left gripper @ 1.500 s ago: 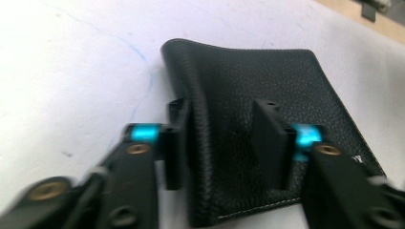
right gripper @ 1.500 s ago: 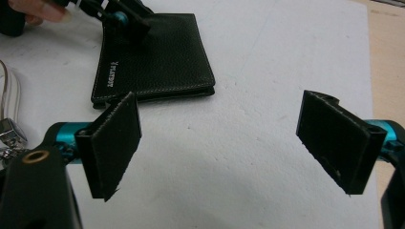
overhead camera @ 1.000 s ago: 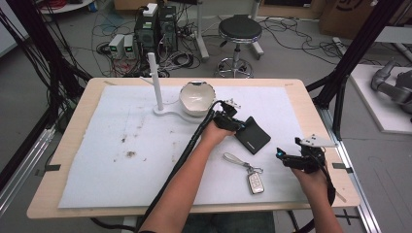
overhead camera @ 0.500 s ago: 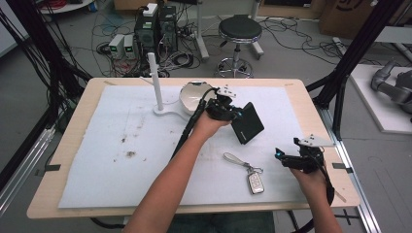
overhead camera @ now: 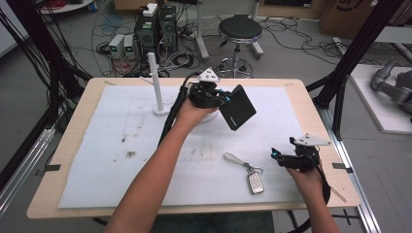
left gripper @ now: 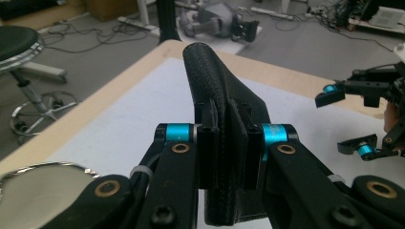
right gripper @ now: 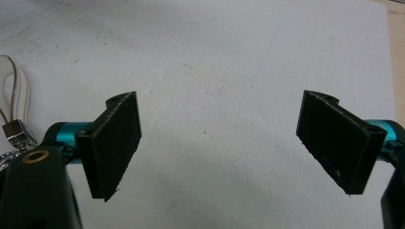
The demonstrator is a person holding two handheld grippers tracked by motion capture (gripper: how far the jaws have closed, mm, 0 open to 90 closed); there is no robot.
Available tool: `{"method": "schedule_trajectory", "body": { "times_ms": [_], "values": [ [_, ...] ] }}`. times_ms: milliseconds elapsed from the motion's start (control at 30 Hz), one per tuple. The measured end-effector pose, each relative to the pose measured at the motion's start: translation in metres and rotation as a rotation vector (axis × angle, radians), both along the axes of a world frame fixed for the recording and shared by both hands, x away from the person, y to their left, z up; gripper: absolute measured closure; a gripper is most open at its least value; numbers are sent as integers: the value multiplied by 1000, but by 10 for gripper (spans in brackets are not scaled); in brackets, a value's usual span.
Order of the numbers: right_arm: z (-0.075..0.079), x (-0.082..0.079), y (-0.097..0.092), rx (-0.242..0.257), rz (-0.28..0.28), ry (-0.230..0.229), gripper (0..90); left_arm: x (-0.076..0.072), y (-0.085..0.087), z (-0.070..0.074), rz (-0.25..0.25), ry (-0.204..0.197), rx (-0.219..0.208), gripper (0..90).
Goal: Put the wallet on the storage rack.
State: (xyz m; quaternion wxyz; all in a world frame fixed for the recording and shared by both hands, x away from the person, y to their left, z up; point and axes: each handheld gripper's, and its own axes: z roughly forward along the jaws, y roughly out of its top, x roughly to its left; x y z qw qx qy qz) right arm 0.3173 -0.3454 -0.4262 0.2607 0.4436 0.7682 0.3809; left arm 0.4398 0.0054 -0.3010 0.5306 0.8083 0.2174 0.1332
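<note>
The left gripper (overhead camera: 217, 97) was held above the far middle part of the table (overhead camera: 68, 145), and its two black jaws were closed tightly on a black wallet (overhead camera: 237, 107). In the left gripper view the wallet (left gripper: 224, 119) stood between the pads, its textured folded edge rising up and away from the camera, with the left gripper (left gripper: 223, 143) pressing it from both sides. In the high view the wallet was lifted off the white mat (overhead camera: 121, 170) and tilted, with one corner pointing down to the right. Directly under the left hand (overhead camera: 192, 112) a round white bowl (overhead camera: 210, 117) was partly hidden; its shiny rim (left gripper: 33, 174) also appeared at the lower left of the left gripper view. A white upright post (overhead camera: 155, 82) on a round base stood just to the left of the hand. The right gripper (overhead camera: 286, 156) was near the right edge of the table, well apart from the wallet, and its jaws were spread wide with nothing between them; in the right gripper view the right gripper (right gripper: 219, 143) had only the bare mat (right gripper: 215, 71) between its pads. A car key (overhead camera: 255, 181) with a pale strap lay flat on the mat, between the two arms and nearer to the right gripper. Some dark stains marked the left part of the mat.
</note>
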Motion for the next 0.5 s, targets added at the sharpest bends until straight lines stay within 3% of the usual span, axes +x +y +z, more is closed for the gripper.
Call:
{"method": "schedule_trajectory", "body": {
  "times_ms": [167,500],
  "values": [
    [0,2,4,0,10,2,154,-1,26,17,44,-28,-8,817],
    [-1,6,9,-9,18,2,154,-4,57,36,110,-62,-9,817]
  ]
}}
